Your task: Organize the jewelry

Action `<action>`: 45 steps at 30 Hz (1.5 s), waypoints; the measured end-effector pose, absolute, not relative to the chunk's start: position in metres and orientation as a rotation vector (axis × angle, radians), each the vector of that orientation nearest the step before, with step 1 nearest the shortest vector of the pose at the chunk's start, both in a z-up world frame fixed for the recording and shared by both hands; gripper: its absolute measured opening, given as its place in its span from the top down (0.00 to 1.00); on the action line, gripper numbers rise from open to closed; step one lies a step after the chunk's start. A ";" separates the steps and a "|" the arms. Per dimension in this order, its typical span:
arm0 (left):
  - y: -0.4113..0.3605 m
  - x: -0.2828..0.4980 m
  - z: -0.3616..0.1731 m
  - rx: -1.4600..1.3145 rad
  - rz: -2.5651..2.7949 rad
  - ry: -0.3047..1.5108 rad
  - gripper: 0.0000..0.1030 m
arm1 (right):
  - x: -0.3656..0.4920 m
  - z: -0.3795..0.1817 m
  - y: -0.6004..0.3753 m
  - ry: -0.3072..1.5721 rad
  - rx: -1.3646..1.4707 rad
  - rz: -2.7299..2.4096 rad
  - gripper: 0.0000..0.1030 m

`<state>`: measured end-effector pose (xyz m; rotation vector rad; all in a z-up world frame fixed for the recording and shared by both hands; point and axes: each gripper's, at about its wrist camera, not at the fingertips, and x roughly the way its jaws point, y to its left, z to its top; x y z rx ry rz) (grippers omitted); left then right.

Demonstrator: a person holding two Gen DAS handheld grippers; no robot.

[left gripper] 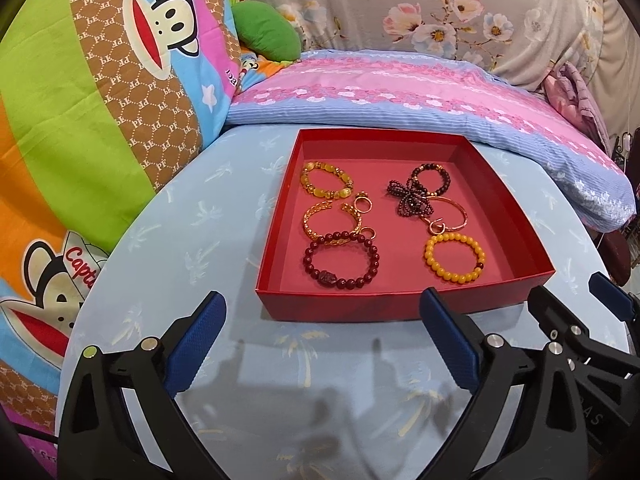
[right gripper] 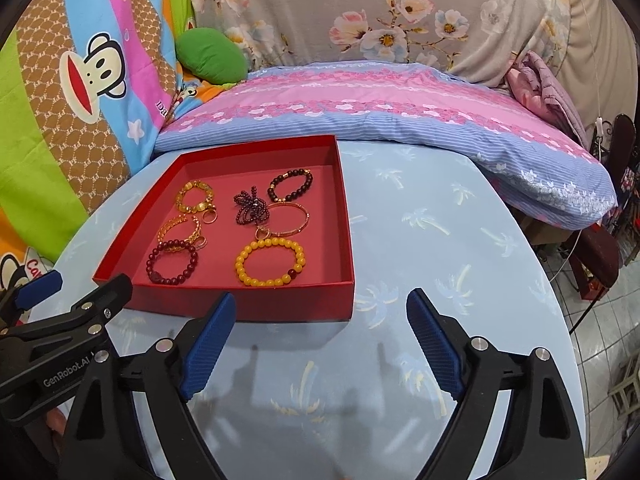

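A red tray (left gripper: 360, 306) (right gripper: 248, 306) sits on the light blue bed sheet and holds several bracelets and rings. Inside lie a dark red bead bracelet (left gripper: 343, 260) (right gripper: 172, 262), a yellow bead bracelet (left gripper: 455, 258) (right gripper: 270, 262), a dark purple bead bundle (left gripper: 412, 198) (right gripper: 250, 206), gold bangles (left gripper: 328, 220) and amber beads (left gripper: 326, 180). My left gripper (left gripper: 322, 316) is open and empty, just short of the tray's near wall. My right gripper (right gripper: 322, 314) is open and empty, near the tray's front right corner. Each gripper shows at the edge of the other's view.
A pink and blue pillow (left gripper: 420, 108) (right gripper: 380, 108) lies behind the tray. A cartoon monkey quilt (left gripper: 100, 100) is piled on the left with a green cushion (left gripper: 266, 34). Floral fabric (right gripper: 380, 12) hangs at the back. The bed edge and tiled floor (right gripper: 600, 340) are on the right.
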<state>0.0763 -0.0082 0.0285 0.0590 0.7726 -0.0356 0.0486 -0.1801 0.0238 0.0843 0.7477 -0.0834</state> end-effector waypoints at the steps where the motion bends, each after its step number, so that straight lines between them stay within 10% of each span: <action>1: -0.008 0.076 0.028 0.064 -0.033 0.770 0.10 | 0.049 0.023 -0.179 0.755 0.078 -0.084 0.18; 45: -0.006 0.083 0.018 0.071 -0.004 0.785 0.07 | 0.053 0.013 -0.180 0.770 0.072 -0.127 0.06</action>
